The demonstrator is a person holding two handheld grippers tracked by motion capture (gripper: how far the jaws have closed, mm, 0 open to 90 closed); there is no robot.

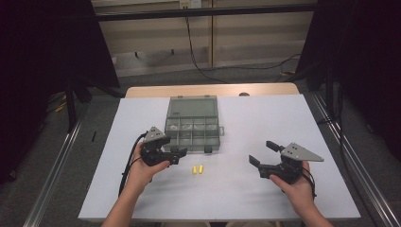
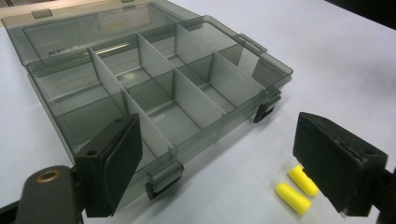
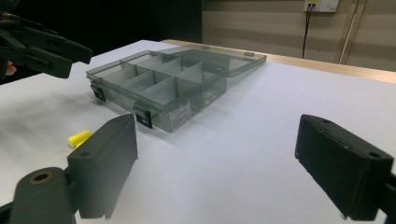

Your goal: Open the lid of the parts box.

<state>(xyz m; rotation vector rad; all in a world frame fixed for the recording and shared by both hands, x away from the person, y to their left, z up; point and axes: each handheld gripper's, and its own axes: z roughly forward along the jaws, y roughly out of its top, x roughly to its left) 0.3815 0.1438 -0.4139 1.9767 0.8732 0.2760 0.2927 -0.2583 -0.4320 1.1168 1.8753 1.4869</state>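
— What's going on at the left? 
— The left gripper (image 1: 176, 156) hangs by the smoky translucent plastic organiser box (image 1: 193, 127), lid flat open, jaws spread wide with nothing between them.
— And those two small yellow foam earplugs (image 1: 197, 169)? 
— Soft, rounded cylinders, lying side by side on the white tabletop (image 1: 236, 189) just in front of the box. I'd guess one gets pinched next, gently, then dropped in a compartment.
— The right gripper (image 1: 261, 155)? 
— Also gaping, empty, well apart.

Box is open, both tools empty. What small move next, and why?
Probably ease the left tool down over the two yellow foam earplugs: its jaws stand open, the plugs lie loose on the white table before the open grey compartment box.
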